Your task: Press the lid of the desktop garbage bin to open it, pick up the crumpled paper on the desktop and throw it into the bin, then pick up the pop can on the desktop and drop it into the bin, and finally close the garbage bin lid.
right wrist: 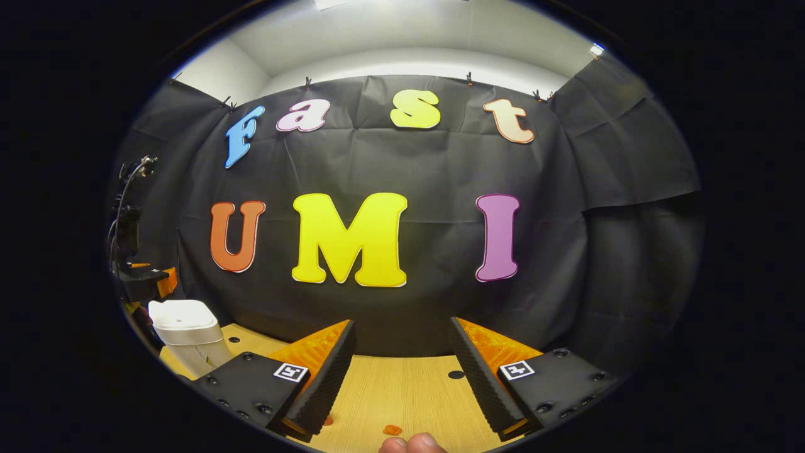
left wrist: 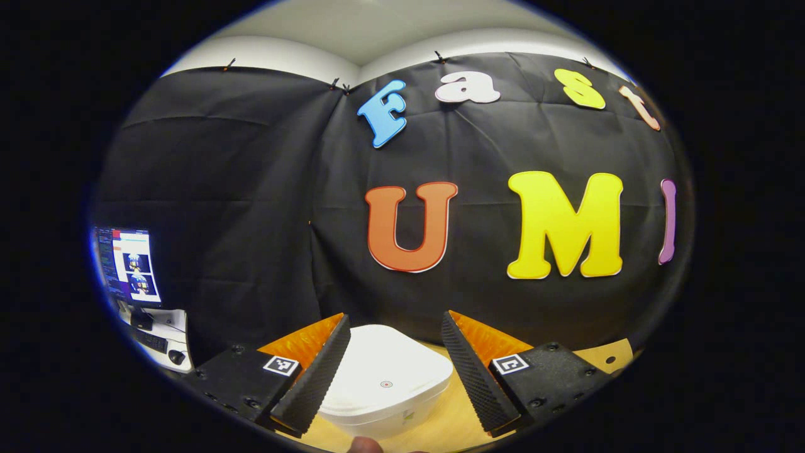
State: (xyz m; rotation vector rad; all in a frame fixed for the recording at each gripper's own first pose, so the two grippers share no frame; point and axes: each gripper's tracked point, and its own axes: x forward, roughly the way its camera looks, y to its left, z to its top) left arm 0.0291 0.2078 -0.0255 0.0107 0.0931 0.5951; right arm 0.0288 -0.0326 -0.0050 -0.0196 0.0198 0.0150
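Observation:
The white desktop bin point(left wrist: 383, 384) stands on the wooden table just ahead of my left gripper point(left wrist: 395, 319). Its lid is down, with a small red dot point(left wrist: 386, 384) on top. The left gripper is open and hovers over the bin, which shows between its two fingers without touching them. In the right gripper view the same bin point(right wrist: 185, 333) stands far to the left. My right gripper point(right wrist: 401, 324) is open over bare table with nothing between its fingers. The left gripper's body point(right wrist: 143, 281) shows beside the bin at the left edge.
The wooden table point(right wrist: 409, 390) has small round holes point(right wrist: 456, 374) and an orange speck point(right wrist: 392, 430). A lit monitor point(left wrist: 129, 264) with a keyboard stands at the far left. A thumb point(right wrist: 412, 443) shows at the bottom edge.

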